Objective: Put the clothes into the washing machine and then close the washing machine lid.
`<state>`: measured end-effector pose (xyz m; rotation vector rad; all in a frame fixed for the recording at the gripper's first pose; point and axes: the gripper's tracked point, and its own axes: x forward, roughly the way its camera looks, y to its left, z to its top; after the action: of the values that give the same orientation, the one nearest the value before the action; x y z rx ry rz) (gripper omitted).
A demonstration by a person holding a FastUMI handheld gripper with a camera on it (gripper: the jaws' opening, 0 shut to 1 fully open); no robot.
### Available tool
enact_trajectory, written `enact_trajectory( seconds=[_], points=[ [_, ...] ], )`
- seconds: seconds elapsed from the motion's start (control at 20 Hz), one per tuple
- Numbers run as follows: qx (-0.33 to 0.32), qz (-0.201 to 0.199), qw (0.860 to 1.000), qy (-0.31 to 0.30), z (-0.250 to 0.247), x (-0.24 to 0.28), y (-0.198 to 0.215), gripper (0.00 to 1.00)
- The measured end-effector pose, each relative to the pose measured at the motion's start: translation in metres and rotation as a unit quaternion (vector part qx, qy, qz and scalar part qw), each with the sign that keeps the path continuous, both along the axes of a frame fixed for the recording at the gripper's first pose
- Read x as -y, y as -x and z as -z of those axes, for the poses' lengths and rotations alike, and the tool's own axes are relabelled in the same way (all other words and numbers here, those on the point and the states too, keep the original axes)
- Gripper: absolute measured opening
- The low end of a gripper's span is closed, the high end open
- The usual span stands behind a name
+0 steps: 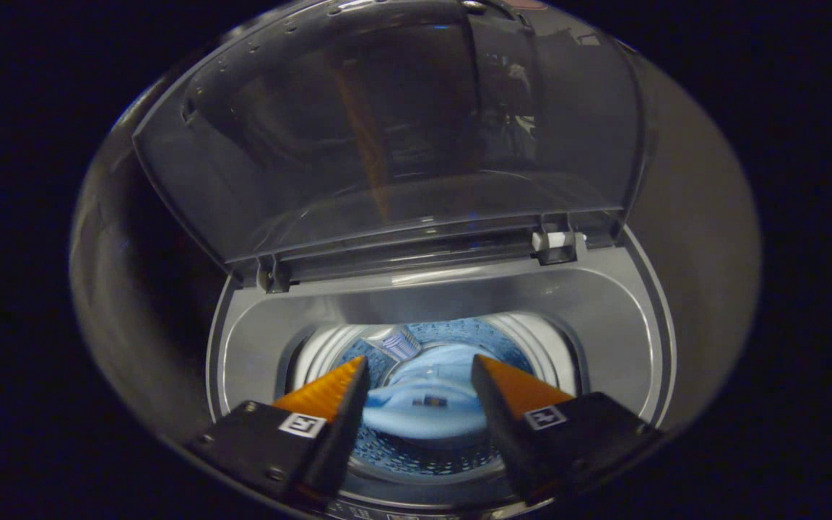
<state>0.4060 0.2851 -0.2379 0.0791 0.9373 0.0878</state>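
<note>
Gripper view: an open top-loading washing machine [604, 318] with clothes [423, 412] in its drum.

The gripper [419, 375] hangs released above the round opening, its wedge-shaped fingers spread wide and holding nothing. Between and below them, soft pale-blue fabric lies crumpled at the bottom of the perforated metal drum [416, 458]. The curved, translucent smoky plastic lid [387, 130] stands raised on hinges at the machine's far edge.

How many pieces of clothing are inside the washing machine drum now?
1 that I can see: a light blue garment lies in the drum, beyond the open gripper. Others may be hidden beneath it.
</note>
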Motion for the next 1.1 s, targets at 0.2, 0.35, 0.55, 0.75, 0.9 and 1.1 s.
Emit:
enact_trajectory(
  seconds=[0.2, 0.35, 0.55, 0.75, 0.9, 1.1],
  points=[
    [0.022, 0.012, 1.0, 0.001, -0.024, 0.007, -0.002, 0.98],
    [0.034, 0.002, 0.999, -0.007, -0.045, 0.003, 0.0, 0.98],
    [0.075, -0.02, 0.997, -0.01, -0.092, -0.004, 0.002, 0.98],
    [0.133, -0.032, 0.991, -0.008, -0.139, -0.012, -0.008, 0.98],
    [0.159, -0.026, 0.987, -0.003, -0.173, -0.009, -0.011, 0.98],
    [0.236, -0.015, 0.971, -0.033, -0.226, -0.017, -0.032, 0.97]
  ],
)
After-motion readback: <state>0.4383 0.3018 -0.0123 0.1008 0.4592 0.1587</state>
